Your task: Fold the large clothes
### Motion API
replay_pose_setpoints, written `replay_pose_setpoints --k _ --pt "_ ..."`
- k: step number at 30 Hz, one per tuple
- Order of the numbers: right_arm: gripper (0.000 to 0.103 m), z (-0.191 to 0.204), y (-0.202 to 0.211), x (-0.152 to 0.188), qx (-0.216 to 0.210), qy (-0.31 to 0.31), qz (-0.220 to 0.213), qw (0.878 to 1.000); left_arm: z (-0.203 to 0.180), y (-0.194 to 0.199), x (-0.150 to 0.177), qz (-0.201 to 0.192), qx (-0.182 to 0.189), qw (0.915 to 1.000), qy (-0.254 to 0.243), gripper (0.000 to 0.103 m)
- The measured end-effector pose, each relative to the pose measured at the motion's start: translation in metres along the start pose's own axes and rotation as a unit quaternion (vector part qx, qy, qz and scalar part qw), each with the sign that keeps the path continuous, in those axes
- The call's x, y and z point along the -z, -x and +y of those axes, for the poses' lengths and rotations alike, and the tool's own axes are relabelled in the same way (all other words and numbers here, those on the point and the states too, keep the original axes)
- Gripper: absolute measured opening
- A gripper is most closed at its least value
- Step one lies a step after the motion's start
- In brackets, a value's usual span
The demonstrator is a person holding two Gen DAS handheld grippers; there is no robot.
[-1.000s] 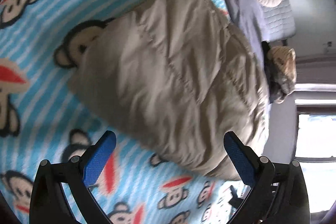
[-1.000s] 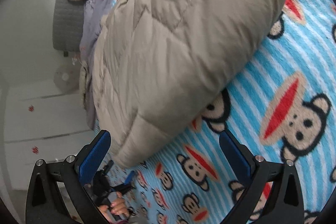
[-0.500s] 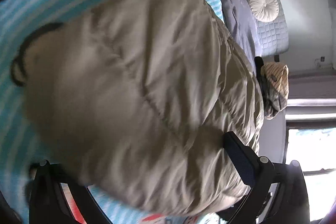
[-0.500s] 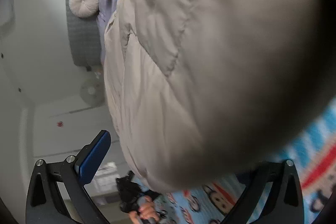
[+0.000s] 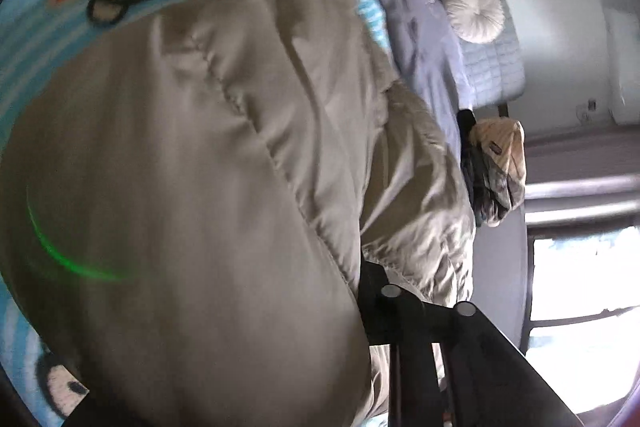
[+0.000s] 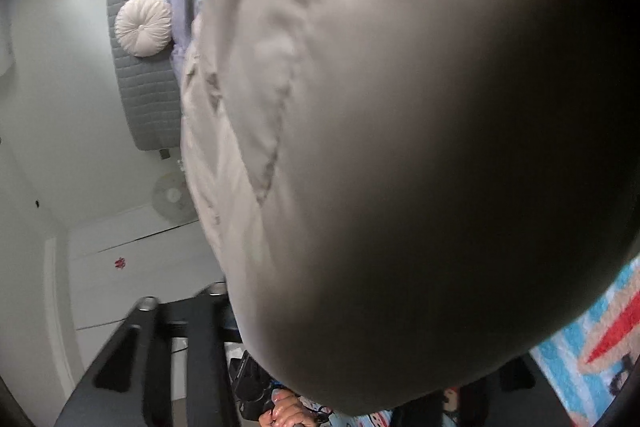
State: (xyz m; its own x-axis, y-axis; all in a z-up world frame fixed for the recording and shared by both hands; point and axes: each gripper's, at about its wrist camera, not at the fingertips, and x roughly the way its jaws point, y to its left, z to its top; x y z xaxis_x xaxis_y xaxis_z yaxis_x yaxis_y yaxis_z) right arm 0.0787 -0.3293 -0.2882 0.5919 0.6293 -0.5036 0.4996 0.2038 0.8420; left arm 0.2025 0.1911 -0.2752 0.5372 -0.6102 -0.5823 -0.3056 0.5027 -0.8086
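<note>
Jacket (image 5: 208, 187), beige, quilted, on monkey-print blanket (image 5: 60, 39); no containers visible.

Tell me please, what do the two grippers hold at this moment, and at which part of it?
Both are closing on the padded beige jacket: the left gripper at a near quilted fold, the right gripper at its near bulging edge.
</note>
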Motion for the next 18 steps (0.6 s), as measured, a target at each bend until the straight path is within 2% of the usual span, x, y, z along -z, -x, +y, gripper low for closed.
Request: replay_pose_setpoints --k 2,5,12,18 --pt "0.031 0.009 0.004 0.004 -0.002 0.017 -0.001 1.000 -0.011 0.011 0.002 -0.005 0.003 0.9997 -0.025 0.024" --pt "0.026 0.017 0.011 0.008 -0.017 0.029 -0.001 0.999 -0.026 0.028 0.006 -0.007 0.017 0.9981 -0.058 0.024" --pt "0.026 0.030 0.033 0.029 -0.018 0.051 0.001 0.999 -0.039 0.062 0.021 0.019 0.026 0.9935 -0.109 0.023" --pt "0.026 0.021 0.058 0.058 0.000 0.045 -0.008 0.999 -0.020 0.088 0.044 0.059 0.022 0.9908 -0.119 0.024"
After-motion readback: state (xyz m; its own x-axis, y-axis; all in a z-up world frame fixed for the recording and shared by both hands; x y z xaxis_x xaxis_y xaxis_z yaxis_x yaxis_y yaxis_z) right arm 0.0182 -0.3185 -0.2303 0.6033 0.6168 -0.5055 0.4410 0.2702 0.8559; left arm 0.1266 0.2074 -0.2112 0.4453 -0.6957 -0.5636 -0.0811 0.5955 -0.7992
